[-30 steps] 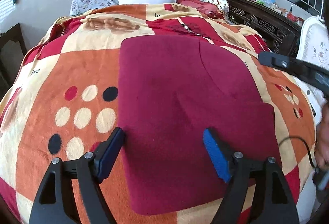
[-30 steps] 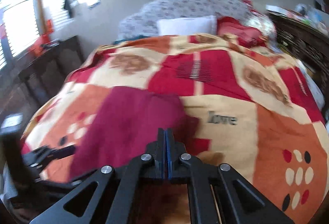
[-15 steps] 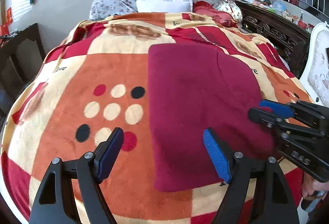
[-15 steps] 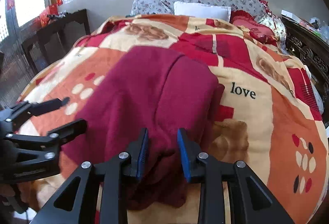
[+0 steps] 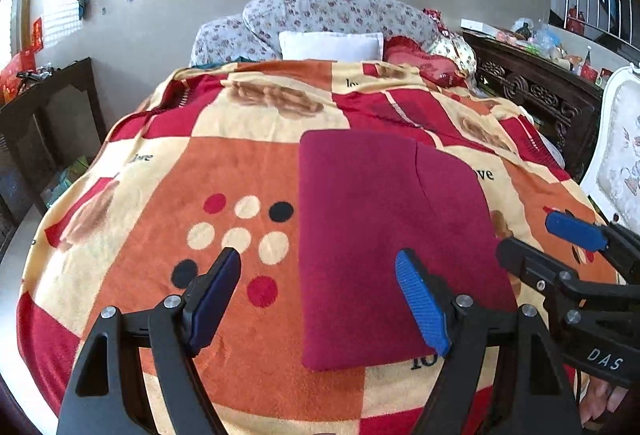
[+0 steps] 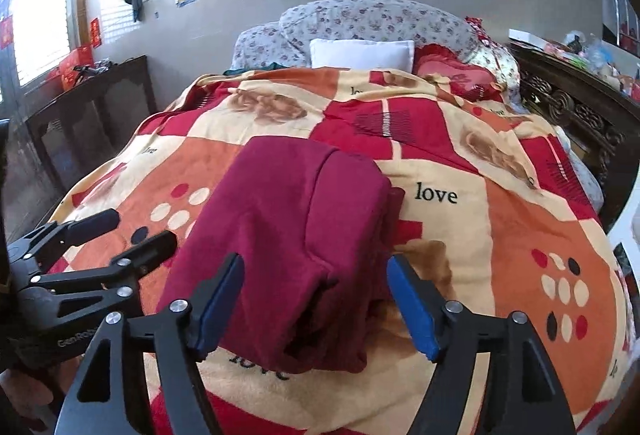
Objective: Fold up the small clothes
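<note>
While the patchwork blanket [image 5: 240, 163] covers the bed, pillows [image 5: 330, 45] at 12 o'clock, your folded maroon garment [image 5: 384, 235] lies flat — left gripper [image 5: 320, 295] spread wide, empty, at its 6 o'clock edge; right gripper [image 6: 316, 303] likewise gaping, empty.

The folded maroon garment [image 5: 384, 235] is matt, fuzzy cloth, fleece-like. The patchwork blanket [image 5: 224, 171] under it looks plush and soft. Both grippers' jaws are matt black plastic with ribbed blue pads [image 5: 420, 303] and shiny metal screws. The carved bed frame [image 5: 532, 99] is dark polished wood.
</note>
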Demonstrator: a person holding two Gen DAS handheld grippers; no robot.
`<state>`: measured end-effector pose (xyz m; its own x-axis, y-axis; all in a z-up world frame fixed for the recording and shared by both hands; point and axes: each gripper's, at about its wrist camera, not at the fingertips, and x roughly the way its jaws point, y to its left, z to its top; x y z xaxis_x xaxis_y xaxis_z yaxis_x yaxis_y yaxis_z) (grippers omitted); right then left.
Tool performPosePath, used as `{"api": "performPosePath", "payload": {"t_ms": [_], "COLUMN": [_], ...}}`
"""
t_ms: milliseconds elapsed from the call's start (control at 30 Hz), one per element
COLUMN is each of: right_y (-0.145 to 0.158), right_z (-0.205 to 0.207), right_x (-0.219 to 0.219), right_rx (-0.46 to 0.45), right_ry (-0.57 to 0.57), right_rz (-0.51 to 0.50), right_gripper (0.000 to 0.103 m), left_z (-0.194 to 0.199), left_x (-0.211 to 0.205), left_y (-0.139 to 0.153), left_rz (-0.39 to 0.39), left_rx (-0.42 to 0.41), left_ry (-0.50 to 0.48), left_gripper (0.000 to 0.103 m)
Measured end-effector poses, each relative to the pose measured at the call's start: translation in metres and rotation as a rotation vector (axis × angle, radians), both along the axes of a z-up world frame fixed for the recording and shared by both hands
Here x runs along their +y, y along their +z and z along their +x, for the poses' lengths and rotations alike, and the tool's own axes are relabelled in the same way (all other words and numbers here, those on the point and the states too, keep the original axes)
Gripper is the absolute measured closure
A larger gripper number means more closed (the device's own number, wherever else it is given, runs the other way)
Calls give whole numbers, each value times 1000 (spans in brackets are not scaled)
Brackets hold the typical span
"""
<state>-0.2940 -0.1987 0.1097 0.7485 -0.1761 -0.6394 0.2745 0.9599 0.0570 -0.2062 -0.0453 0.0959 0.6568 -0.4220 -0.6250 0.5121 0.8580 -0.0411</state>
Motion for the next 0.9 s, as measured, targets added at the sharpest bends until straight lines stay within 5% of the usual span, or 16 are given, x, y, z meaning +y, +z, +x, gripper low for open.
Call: {"api": "performPosePath", "payload": {"t_ms": [900], "right_y": [-6], "right_z": [6], "right_x": [-2], "right_rx": [20], "right_ry": [-18], "right_rz": [35], "right_gripper": [14], "left_z": [4], "left_x": [3], "left_y": [1], "left_rz": [5], "left_rx": [-10], "left_ry": [26], "left_gripper": [24]}}
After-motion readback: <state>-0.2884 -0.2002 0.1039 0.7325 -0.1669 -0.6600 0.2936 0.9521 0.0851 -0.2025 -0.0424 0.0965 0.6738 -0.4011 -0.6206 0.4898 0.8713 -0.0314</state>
